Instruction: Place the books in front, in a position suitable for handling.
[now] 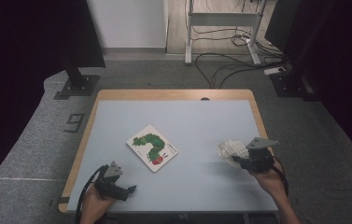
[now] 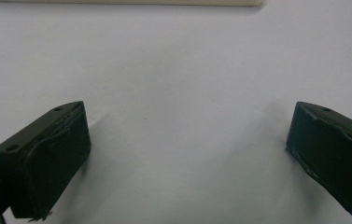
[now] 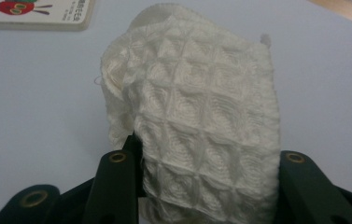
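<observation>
At the high view's right, the right gripper [image 1: 243, 161] clamps the white cloth [image 1: 232, 150]; the left gripper [image 1: 128, 190] gapes empty at lower left, so the cloth should probably be lifted slowly and kept bunched.

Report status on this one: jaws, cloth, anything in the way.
Left gripper open, holding nothing, low over the mat. Right gripper shut on the white waffle-weave cloth. Caterpillar picture book flat at table centre, apart from both grippers.

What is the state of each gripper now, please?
Left gripper: open, jaws wide apart, holding nothing.
Right gripper: shut on the white waffle-weave cloth.
</observation>
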{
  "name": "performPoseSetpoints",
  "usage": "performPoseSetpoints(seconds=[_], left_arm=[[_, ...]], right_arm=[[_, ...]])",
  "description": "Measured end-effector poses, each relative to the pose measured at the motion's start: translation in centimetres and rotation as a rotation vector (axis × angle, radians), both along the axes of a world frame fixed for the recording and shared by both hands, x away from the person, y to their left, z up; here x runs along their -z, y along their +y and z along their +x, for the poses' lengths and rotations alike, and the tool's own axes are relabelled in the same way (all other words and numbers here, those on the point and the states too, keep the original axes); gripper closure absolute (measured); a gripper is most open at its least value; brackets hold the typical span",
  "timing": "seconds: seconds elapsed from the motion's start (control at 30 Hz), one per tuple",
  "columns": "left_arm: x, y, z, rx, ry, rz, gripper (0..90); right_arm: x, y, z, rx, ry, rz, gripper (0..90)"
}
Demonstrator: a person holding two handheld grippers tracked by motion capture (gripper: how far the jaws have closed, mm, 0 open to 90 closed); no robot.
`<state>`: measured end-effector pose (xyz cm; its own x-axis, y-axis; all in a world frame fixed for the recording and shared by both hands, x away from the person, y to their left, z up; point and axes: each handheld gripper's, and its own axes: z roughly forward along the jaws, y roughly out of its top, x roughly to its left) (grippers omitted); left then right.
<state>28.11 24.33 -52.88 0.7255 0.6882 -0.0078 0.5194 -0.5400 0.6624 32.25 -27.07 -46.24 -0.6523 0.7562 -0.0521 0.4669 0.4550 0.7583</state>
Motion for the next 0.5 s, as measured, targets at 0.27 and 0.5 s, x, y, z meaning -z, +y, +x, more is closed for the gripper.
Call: performPoseSetpoints(seconds=[0.27,0.5], left_arm=[[0.0,0.0,0.0,0.0,0.0,0.0,0.0],[0.0,0.0,0.0,0.0,0.0,0.0,0.0]], right_arm=[[2.1,0.4,-0.5,-0.003,0.002,-0.023,56.5],[4.1,0.7,-0.6,-0.006,0.017,-0.032,54.1]])
